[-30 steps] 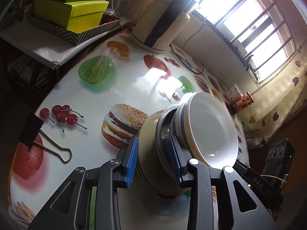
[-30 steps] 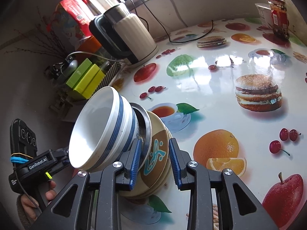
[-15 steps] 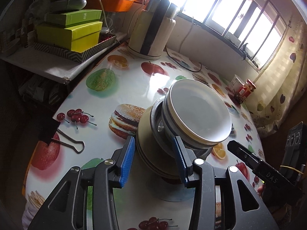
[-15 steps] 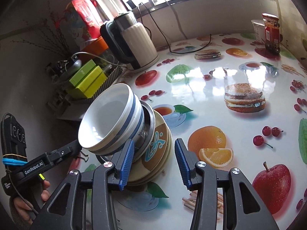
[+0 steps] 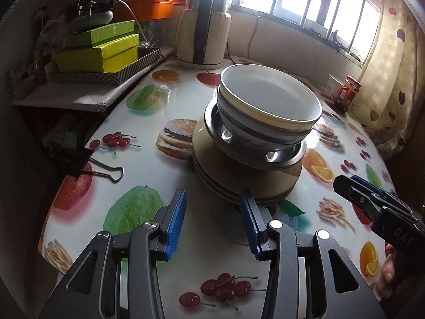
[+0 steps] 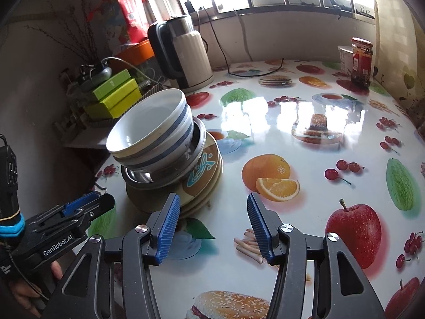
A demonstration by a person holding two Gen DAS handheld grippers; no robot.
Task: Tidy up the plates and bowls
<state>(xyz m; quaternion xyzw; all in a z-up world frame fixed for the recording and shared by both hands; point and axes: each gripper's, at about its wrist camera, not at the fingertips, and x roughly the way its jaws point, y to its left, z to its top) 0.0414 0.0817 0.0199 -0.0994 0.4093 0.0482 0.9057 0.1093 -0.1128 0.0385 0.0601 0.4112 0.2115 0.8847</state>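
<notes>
Blue-banded white bowls [image 5: 268, 106] nested in steel dish [image 5: 255, 156] atop tan plates [image 5: 239, 183], stack on table.

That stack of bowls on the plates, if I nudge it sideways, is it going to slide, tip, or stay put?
Probably top-heavy: the white bowls sit in a steel dish atop the plates, widest at the top. In the right wrist view the bowls lean off-centre, so a high push may tip them. The glossy tablecloth looks slick, so a low push likely slides everything. It looks breakable.

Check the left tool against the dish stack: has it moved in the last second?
Yes. The left tool has backed away from the stack of tan plates; its blue pads, earlier straddling the plates' rim, now stand apart on the near side.
</notes>
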